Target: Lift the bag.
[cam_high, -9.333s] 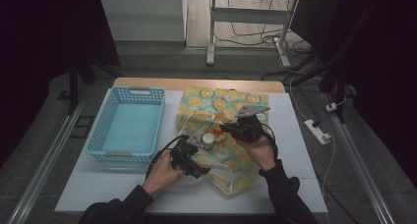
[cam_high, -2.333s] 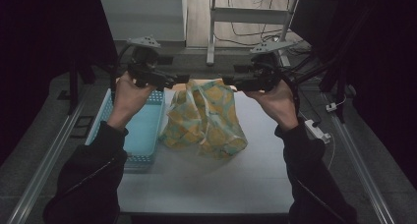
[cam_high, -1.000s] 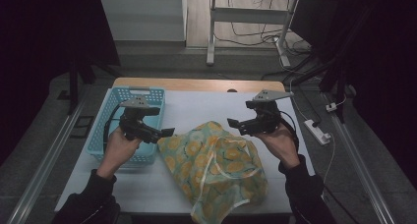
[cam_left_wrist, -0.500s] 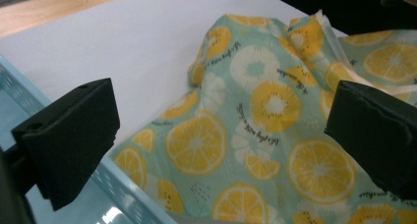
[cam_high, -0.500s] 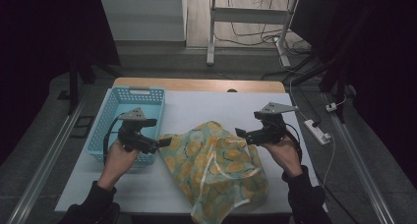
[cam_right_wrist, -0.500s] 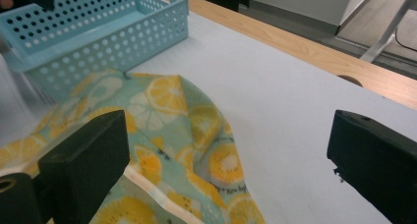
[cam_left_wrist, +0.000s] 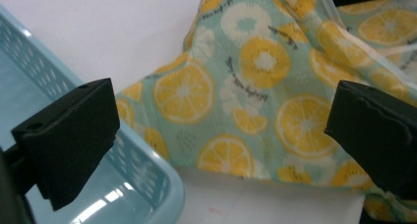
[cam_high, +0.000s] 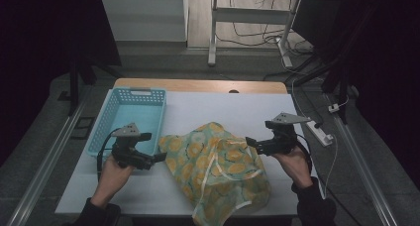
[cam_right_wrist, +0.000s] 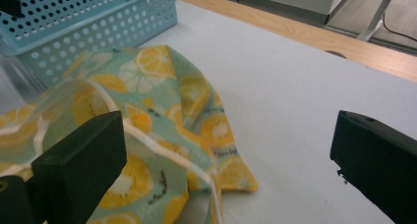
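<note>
A green cloth with orange-slice print [cam_high: 218, 169] lies crumpled on the white table, hanging a little over the front edge. My left gripper [cam_high: 157, 158] sits just left of its left edge, open, with the cloth [cam_left_wrist: 255, 101] between and beyond its jaws. My right gripper [cam_high: 249, 141] hovers at the cloth's right upper edge, open, nothing held; the cloth [cam_right_wrist: 162, 130] with its white drawstring lies under its left jaw. A light-blue perforated basket [cam_high: 130, 118] stands at the left.
The white table surface [cam_high: 233, 109] extends behind the cloth to a wooden back edge [cam_high: 198, 85]. A white power strip [cam_high: 319, 132] lies off the table's right side. The basket's corner [cam_left_wrist: 147, 180] sits close under my left gripper.
The cloth was held up between both grippers, then lowered and let go onto the table. Both grippers have since drawn apart slightly toward the cloth's sides and stand open.
</note>
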Available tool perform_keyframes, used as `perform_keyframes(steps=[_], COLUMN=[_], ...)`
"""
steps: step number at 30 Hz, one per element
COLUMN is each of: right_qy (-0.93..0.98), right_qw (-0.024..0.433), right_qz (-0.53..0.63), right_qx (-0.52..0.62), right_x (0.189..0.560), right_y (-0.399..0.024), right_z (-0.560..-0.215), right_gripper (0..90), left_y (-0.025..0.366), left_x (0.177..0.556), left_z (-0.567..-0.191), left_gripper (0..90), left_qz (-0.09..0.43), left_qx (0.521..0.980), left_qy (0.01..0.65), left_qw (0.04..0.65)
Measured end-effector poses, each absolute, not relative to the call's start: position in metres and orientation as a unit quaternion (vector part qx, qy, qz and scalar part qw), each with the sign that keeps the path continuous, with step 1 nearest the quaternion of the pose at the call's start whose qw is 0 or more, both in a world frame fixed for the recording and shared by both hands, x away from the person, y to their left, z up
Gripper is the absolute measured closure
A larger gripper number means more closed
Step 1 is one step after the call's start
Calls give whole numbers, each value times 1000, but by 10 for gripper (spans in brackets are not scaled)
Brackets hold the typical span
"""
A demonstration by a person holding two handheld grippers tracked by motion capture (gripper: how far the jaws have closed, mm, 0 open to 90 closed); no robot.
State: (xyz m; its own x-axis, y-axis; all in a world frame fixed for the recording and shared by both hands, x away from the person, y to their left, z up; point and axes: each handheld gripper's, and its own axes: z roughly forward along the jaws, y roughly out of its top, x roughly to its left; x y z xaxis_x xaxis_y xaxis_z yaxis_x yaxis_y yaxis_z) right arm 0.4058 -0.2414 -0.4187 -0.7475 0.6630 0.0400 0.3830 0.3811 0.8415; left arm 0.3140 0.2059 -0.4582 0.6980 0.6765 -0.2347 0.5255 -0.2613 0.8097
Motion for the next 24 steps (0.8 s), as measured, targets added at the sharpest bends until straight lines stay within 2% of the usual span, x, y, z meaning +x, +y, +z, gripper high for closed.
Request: perform_keyframes(steps=[10, 24], right_qy=[815, 805], right_qw=[168, 189], right_qz=[444, 436], right_qx=[332, 356], right_x=[385, 347], right_y=[-254, -282], right_z=[-427, -444], right_gripper=[0, 0], left_y=[227, 248], left_x=[274, 245], left_z=[-465, -487], left_gripper=[0, 0], left_qz=[86, 97], left_qx=[776, 762], left_qy=[396, 434], left_qw=[483, 471])
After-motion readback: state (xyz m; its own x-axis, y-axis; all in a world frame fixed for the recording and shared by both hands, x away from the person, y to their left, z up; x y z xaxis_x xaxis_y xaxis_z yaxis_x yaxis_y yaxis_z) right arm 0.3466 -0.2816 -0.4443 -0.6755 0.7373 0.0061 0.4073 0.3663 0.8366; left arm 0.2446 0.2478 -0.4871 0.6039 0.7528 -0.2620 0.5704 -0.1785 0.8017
